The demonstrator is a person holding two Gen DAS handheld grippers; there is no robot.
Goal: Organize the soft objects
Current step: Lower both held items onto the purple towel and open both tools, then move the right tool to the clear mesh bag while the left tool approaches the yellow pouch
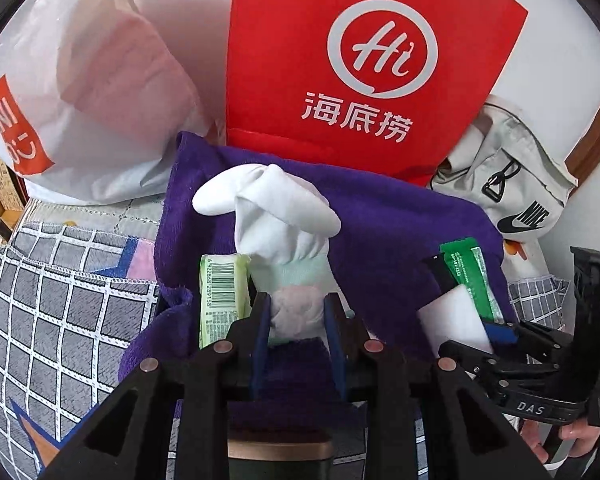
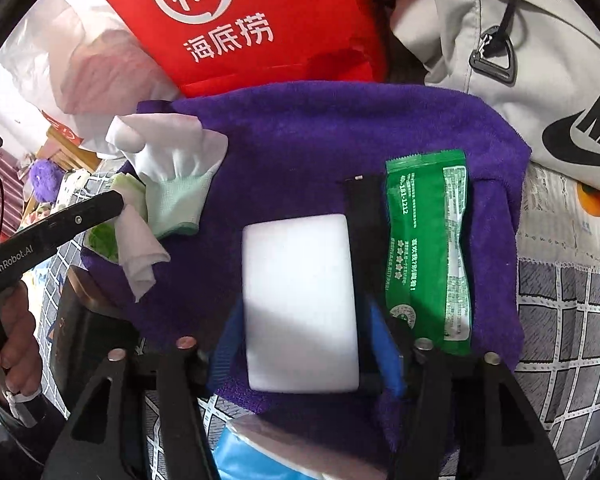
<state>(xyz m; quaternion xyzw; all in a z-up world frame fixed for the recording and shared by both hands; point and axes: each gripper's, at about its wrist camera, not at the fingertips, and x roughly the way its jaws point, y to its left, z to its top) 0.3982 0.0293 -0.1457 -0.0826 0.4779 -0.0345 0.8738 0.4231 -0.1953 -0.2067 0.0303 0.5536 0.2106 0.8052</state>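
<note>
- White glove (image 1: pixel 276 224), mint cuff, lies on the purple towel (image 1: pixel 380 216), toward its left part; fingers bunched and pointing up and away from the left camera.
- Left tool (image 1: pixel 296 320): blue pads closed on the glove's cuff end, cloth pinched between them; the tool points steeply down at the towel.
- From the right wrist view the left tool's black body (image 2: pixel 56 232) comes in from the left edge of the towel, with a hand (image 2: pixel 8 340) wrapped around its handle lower left.
- Light green packet with a barcode (image 1: pixel 222 300) stands just left of the glove cuff, touching it, on the towel.
- White rectangular block (image 2: pixel 300 304) lies flat near the towel's middle, between the right tool's (image 2: pixel 304 344) two blue pads. A gap shows on the left pad's side; whether the right pad touches the block cannot be told. Read as open, not gripping. The tool points steeply down.
- Dark green sachet (image 2: pixel 428 248) lies just right of the block on the towel, a black strip (image 2: pixel 364 216) between them.
- Behind the towel: red paper bag (image 1: pixel 360 60) upright, white plastic bag (image 1: pixel 92 92) to its left, grey Nike bag (image 1: pixel 512 184) to its right.
- Towel rests on a grey grid-pattern cloth (image 1: pixel 60 300).
</note>
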